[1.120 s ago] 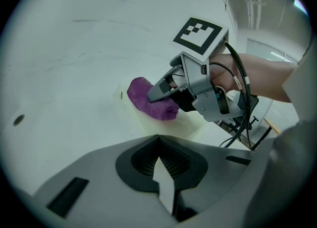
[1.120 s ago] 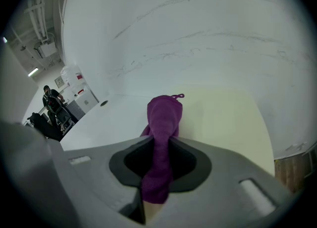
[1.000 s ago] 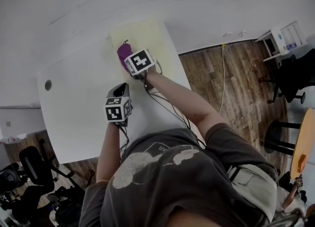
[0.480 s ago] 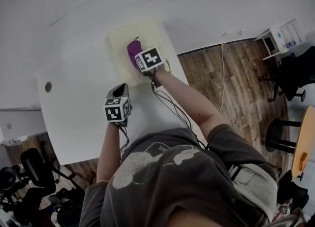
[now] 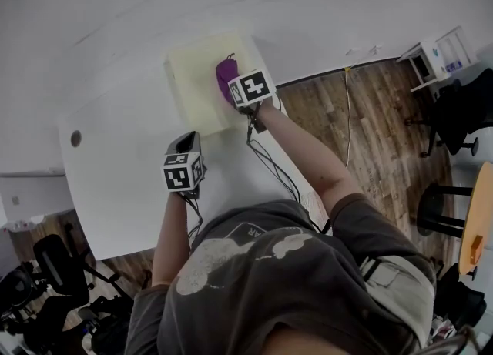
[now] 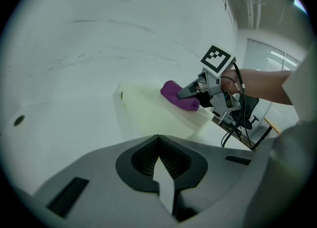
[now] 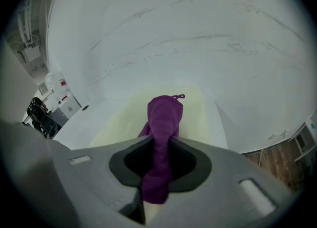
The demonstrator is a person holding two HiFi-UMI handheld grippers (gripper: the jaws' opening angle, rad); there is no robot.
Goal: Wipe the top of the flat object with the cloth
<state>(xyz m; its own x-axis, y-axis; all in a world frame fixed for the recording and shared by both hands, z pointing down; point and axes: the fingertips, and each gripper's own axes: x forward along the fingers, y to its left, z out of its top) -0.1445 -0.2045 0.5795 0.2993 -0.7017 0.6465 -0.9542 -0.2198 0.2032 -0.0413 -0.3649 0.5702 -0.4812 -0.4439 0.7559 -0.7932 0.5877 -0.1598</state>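
Pinching purple cloth (image 7: 161, 118), right gripper (image 7: 157, 145) holds it on pale flat object (image 5: 196, 84).

- The white counter (image 5: 131, 184) is spreading out plain and pale, from the far wall side down toward the person.
- A flat pale-yellow board (image 5: 192, 88) is lying directly on it at the far right corner, close along the counter's edges.
- A small dark round spot (image 5: 75, 137) is showing in the counter's surface near the left edge, well apart from the board.
- A thin black cable (image 5: 269, 169) is trailing over the near right part.
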